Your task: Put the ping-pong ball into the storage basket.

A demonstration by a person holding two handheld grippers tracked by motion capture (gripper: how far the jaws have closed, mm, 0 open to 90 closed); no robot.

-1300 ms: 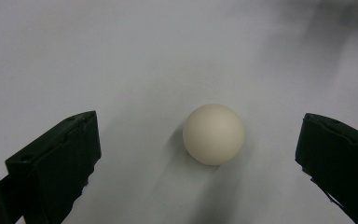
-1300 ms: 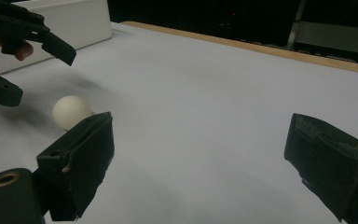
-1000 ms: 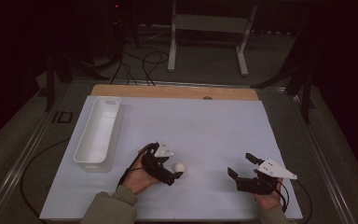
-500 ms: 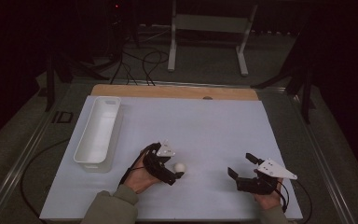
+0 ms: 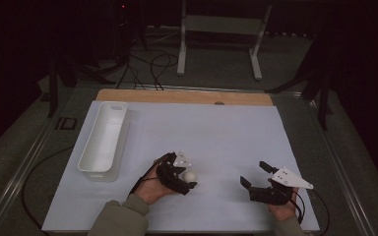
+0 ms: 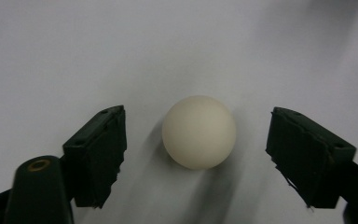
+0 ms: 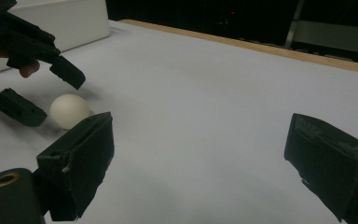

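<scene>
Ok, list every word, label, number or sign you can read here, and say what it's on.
There are none to read.
Round white ball: plain, no print on the side shown.
Long white plastic tray: no label visible.
White table sheet: blank.
Black left tool and black right tool: no markings legible.
Small dark plate on the table left of the tray: too small to read.

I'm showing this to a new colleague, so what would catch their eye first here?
Probably the small white ball on the pale table sheet, sitting between the left tool's jaws, which have just been closing without touching it. Next, the long white tray at the sheet's left edge.
</scene>
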